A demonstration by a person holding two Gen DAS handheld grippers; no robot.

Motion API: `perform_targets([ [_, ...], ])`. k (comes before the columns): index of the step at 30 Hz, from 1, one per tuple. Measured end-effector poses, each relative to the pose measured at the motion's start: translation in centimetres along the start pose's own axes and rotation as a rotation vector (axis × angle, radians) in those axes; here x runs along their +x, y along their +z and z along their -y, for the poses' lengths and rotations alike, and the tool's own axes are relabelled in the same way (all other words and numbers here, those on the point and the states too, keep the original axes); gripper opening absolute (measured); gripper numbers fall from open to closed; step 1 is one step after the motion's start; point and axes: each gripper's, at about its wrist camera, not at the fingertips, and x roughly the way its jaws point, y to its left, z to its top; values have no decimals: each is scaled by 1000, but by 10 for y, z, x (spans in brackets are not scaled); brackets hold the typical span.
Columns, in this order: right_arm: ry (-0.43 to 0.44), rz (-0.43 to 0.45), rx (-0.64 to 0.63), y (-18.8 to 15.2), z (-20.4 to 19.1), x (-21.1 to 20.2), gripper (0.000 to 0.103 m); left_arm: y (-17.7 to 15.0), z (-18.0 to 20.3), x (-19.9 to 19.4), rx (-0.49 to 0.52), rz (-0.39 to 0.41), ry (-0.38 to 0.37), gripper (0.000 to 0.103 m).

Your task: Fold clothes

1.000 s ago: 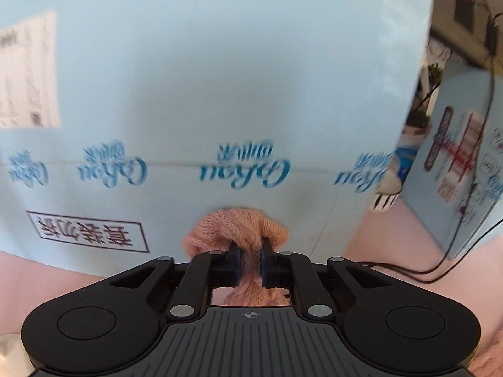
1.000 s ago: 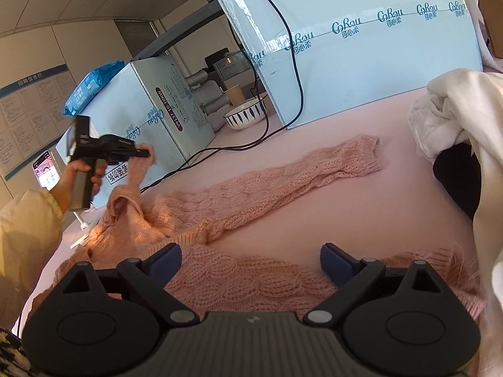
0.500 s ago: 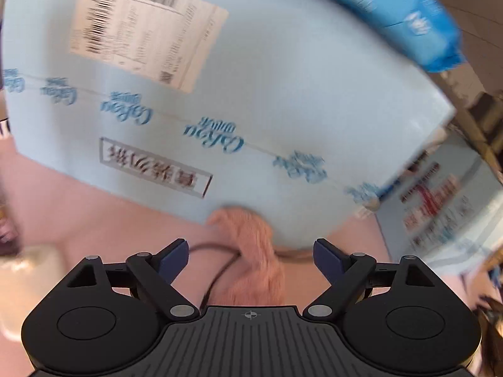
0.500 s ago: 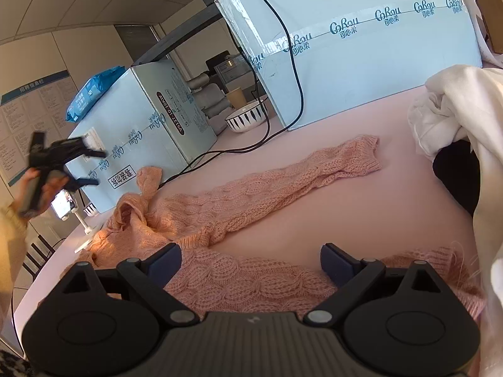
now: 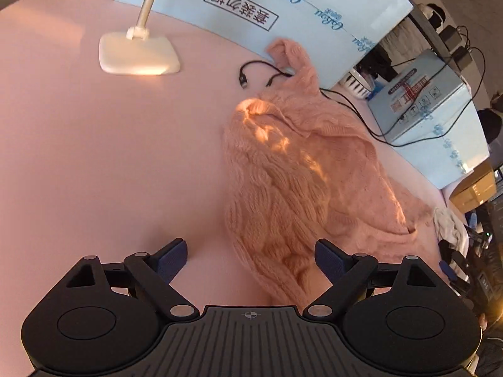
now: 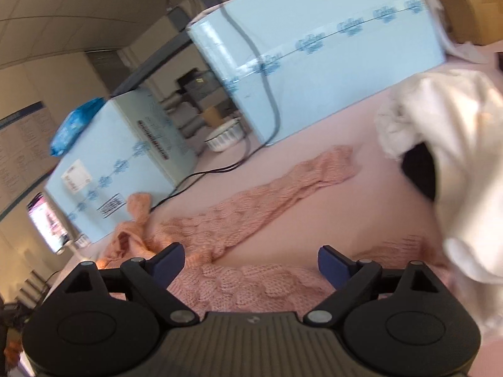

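A pink cable-knit sweater lies bunched on the pink table. One sleeve end rests against a pale blue box. In the right wrist view the sweater lies spread, with one sleeve stretched out toward the right. My left gripper is open and empty, just above the sweater's near edge. My right gripper is open and empty, low over the sweater's body.
Pale blue boxes line the far side. A white phone stand and a black cable sit near the sleeve end. A pile of white and black clothes lies at the right. A striped bowl stands between the boxes.
My left gripper opened, let go of the sleeve end beside the blue box, and pulled back to the sweater's near edge. The right gripper stayed open and shifted slightly.
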Motion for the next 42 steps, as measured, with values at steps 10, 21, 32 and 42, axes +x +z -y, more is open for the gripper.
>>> perform_targets([
  [10,-93,-182,250,-12,31,-39,90,-23,30,22,96,-53,-48,59],
  [21,-407,41,-4,-21,-1,5,18,-31,-10,27,-183,-71,-185,14],
  [32,-383,16,-36,-18,8,-8,58,-38,-34,-18,-219,-7,-140,32],
  [42,-252,154,-105,-18,-34,-25,73,-72,36,-63,222,-59,18,92],
])
